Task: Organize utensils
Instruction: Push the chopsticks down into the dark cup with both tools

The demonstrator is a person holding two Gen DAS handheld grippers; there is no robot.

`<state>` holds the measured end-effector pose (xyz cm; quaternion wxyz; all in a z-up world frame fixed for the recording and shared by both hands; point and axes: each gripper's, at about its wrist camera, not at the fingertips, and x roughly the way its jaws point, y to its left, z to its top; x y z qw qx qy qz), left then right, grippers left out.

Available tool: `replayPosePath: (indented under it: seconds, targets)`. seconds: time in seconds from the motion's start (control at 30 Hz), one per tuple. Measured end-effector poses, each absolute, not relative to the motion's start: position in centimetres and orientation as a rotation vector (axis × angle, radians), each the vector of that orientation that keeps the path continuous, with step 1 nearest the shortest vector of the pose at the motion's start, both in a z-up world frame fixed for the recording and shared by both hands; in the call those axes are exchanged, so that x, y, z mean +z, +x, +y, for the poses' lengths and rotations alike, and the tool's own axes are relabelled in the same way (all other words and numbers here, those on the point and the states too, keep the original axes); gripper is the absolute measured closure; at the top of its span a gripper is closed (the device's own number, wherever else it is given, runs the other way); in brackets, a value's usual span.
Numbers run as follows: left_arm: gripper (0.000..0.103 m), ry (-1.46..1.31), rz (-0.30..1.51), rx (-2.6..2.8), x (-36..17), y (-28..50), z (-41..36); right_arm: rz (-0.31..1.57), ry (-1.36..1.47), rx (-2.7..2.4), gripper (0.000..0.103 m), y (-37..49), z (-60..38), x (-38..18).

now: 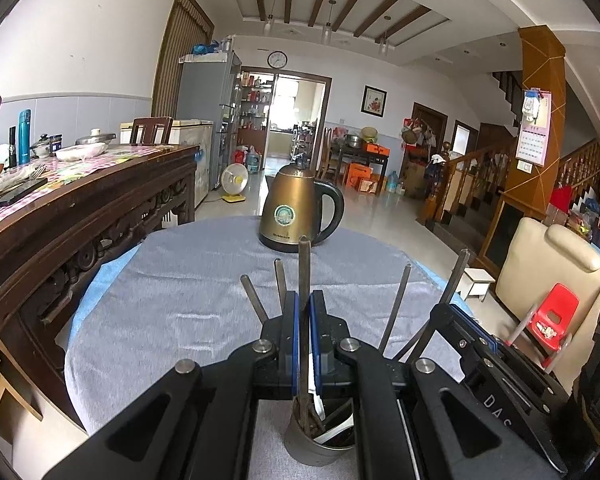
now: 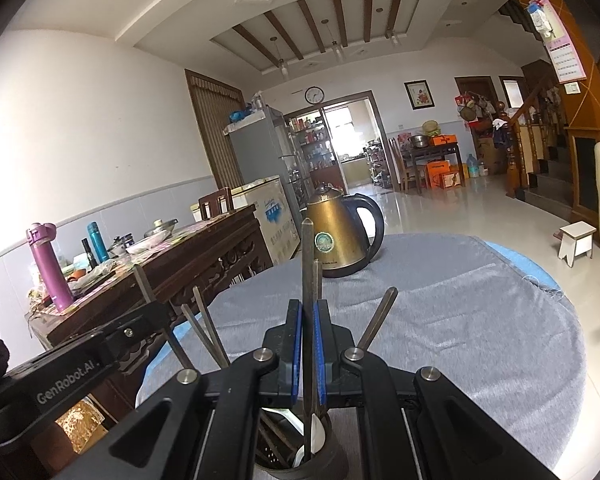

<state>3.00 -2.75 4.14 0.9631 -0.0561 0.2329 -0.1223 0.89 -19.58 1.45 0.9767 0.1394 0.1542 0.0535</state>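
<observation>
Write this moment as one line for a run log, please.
left gripper: shut on chopstick | right gripper: shut on chopstick | both over cup | kettle behind

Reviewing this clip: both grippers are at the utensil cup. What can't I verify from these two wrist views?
- Metal cup: cut off by the bottom edge in both views; its base is unseen.
- Utensil ends inside the cup: hidden by the left gripper and right gripper, so utensil types stay unclear.
- Whether each clamped utensil touches the cup's bottom: hidden.
- Kettle badge text: too small.
- The person: out of frame.
</observation>
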Motion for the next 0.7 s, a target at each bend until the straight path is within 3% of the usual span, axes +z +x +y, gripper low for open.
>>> replayPosePath:
  seconds: [0.7]
  targets:
    - [0.097, -0.133, 0.537, -0.251, 2.2, 3.5, -2.1, 0.336, 0.245, 0.150, 0.096, 1.0, -18.4, 0.9]
